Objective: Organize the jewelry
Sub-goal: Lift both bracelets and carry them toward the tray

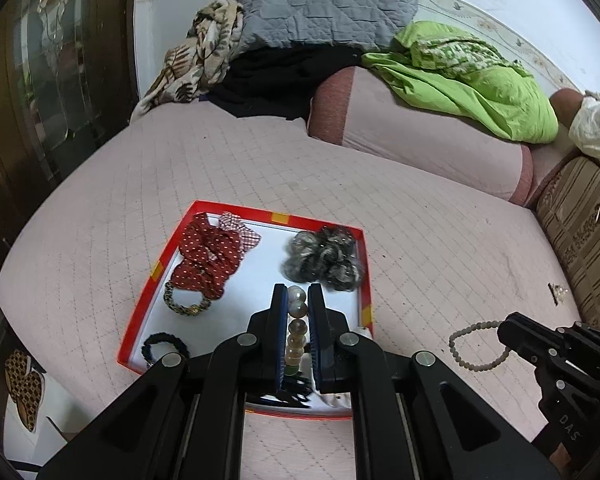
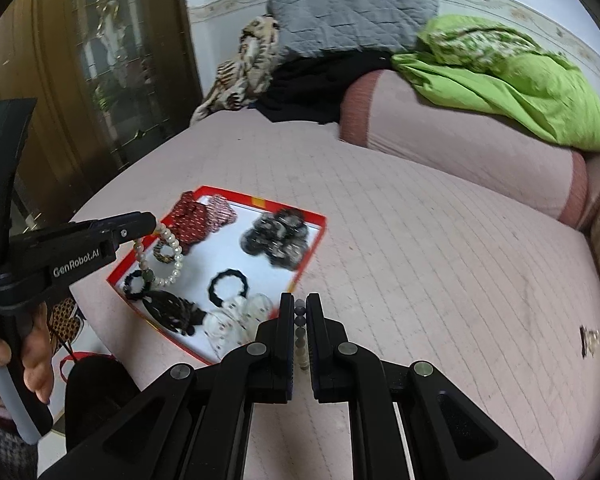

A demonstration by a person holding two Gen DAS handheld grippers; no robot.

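A red-rimmed white tray (image 1: 162, 276) lies on the pink bed and also shows in the right wrist view (image 2: 312, 252). It holds a red polka-dot scrunchie (image 1: 208, 260), a grey furry scrunchie (image 1: 324, 258) and black hair ties (image 2: 228, 286). My left gripper (image 1: 298, 298) is shut on a pearl bracelet (image 1: 296, 332) and holds it above the tray; the bracelet hangs from it in the right wrist view (image 2: 168, 256). My right gripper (image 2: 300, 306) is shut on a small-bead bracelet (image 2: 301, 336) on the bed right of the tray; its loop shows in the left wrist view (image 1: 474, 346).
A small jewelry piece on a dark card (image 2: 588, 340) lies on the bed at the far right. A pink bolster (image 1: 420, 136), green cloth (image 1: 472, 76) and grey pillow (image 1: 324, 0) lie at the back. A wooden cabinet (image 2: 80, 60) stands left.
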